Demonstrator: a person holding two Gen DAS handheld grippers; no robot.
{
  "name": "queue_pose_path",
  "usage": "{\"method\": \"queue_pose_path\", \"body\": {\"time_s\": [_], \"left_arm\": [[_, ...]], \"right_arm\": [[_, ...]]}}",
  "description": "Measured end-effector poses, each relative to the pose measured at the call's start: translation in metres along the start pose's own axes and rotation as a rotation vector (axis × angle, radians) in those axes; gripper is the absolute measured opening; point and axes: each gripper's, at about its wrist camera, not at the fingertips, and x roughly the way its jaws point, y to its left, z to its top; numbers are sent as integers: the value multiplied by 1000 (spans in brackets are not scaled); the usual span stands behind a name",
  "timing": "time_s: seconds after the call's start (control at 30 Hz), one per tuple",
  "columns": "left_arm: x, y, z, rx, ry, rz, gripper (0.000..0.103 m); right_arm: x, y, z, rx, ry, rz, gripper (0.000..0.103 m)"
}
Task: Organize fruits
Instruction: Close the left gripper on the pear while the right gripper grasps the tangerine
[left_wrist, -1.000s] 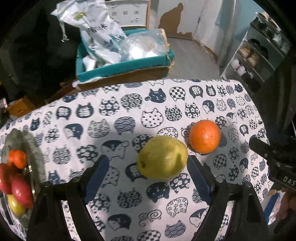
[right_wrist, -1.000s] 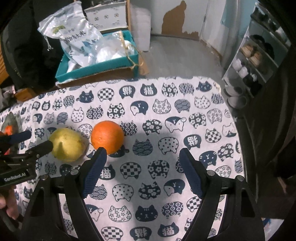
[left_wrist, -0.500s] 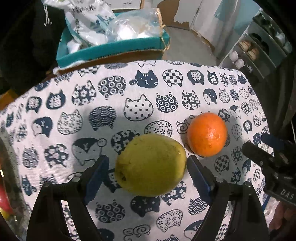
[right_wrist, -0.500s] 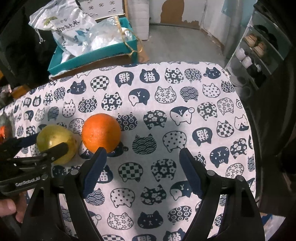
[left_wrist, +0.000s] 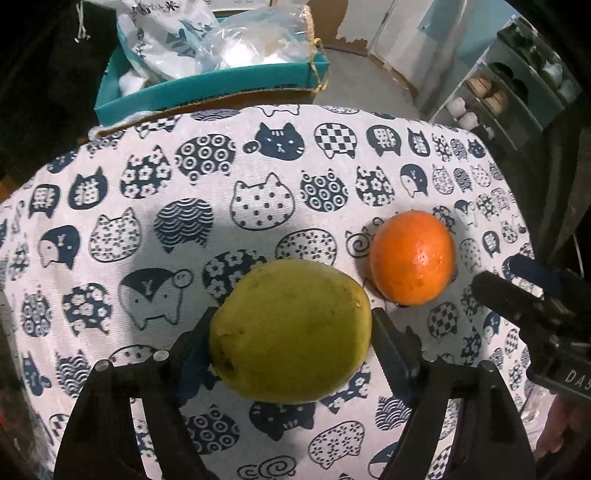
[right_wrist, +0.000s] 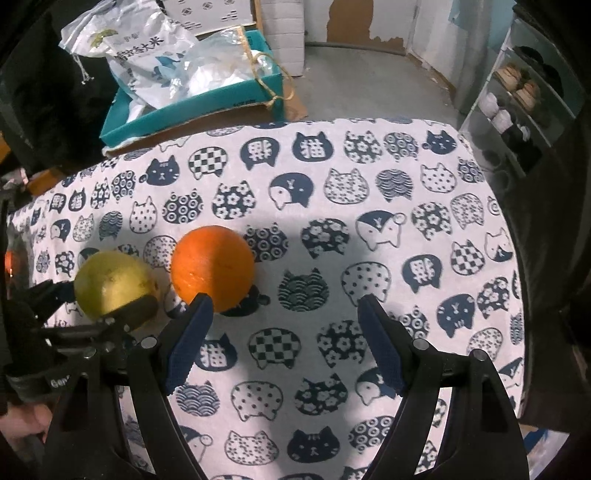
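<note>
A yellow-green pear (left_wrist: 291, 332) lies on the cat-print tablecloth (left_wrist: 258, 177), with an orange (left_wrist: 412, 258) just to its right. My left gripper (left_wrist: 291, 317) points steeply down over the pear. Its jaws are closing, and both pads touch the pear's sides. The right wrist view shows the same pear (right_wrist: 109, 280) between the left gripper's (right_wrist: 96, 299) fingers. My right gripper (right_wrist: 283, 301) stands open over bare cloth. Its left fingertip sits just in front of the orange (right_wrist: 212, 264), and nothing is between its pads. The right gripper (left_wrist: 509, 275) also shows at the left wrist view's right edge.
Beyond the table's far edge sits a teal box (right_wrist: 207, 96) stuffed with plastic bags. A shoe rack (right_wrist: 517, 96) stands at the far right on the grey floor. The cloth (right_wrist: 369, 206) ends close on the right. A hand (right_wrist: 26, 417) holds the left gripper.
The left gripper came down over the pear and its jaws narrowed onto the pear's sides. The right gripper sank closer to the cloth beside the orange, jaws unchanged.
</note>
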Motion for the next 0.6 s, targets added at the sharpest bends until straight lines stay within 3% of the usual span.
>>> {"method": "queue_pose_path", "body": {"time_s": [0.27, 0.37, 0.6], "left_arm": [[-18, 30, -3, -45, -47, 76, 81], [-22, 43, -6, -72, -48, 85, 81], [-29, 63, -15, -95, -47, 106, 81]], "right_arm": [[21, 22, 14, -41, 8, 65, 80], [33, 30, 20, -37, 18, 115, 80], [46, 46, 26, -49, 40, 134, 80]]}}
